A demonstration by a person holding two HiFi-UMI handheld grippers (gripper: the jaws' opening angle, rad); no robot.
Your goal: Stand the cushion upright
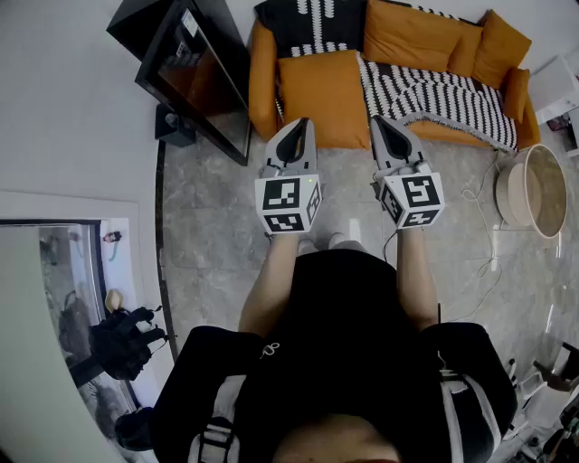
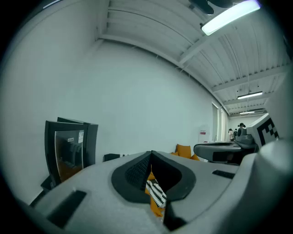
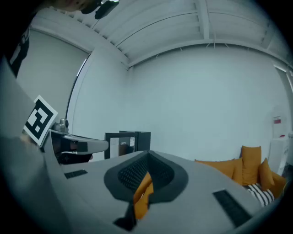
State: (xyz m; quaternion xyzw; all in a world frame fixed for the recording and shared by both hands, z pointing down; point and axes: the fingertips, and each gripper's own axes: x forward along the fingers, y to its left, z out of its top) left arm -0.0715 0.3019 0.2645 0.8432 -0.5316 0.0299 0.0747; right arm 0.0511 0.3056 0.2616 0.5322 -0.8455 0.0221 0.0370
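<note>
– Judging by the sofa [image 1: 261,83], which cushion needs standing up?
– Most likely the orange cushion [image 1: 321,95]. It lies flat on the seat at the left end, between the sofa's arm and the striped throw [image 1: 434,90], just below the black-and-white patterned cushion [image 1: 312,23].
– Which way does it face?
– Broad face up, front edge toward the person. It looks nearly square, so it has no strong long axis. Its thin dimension runs vertically now and should end up horizontal.
– How will it handle?
– Probably light, soft and floppy. The fabric should not slip, but it will sag if pinched at one corner. I would take the front edge near both corners, one gripper each, and tip it back against the backrest.
– And the grippers?
– The left gripper [image 1: 296,131] and the right gripper [image 1: 387,131] both have their jaws together with nothing between them. They hover side by side over the floor, just short of the seat, not touching the cushion. They would have to open first.
</note>
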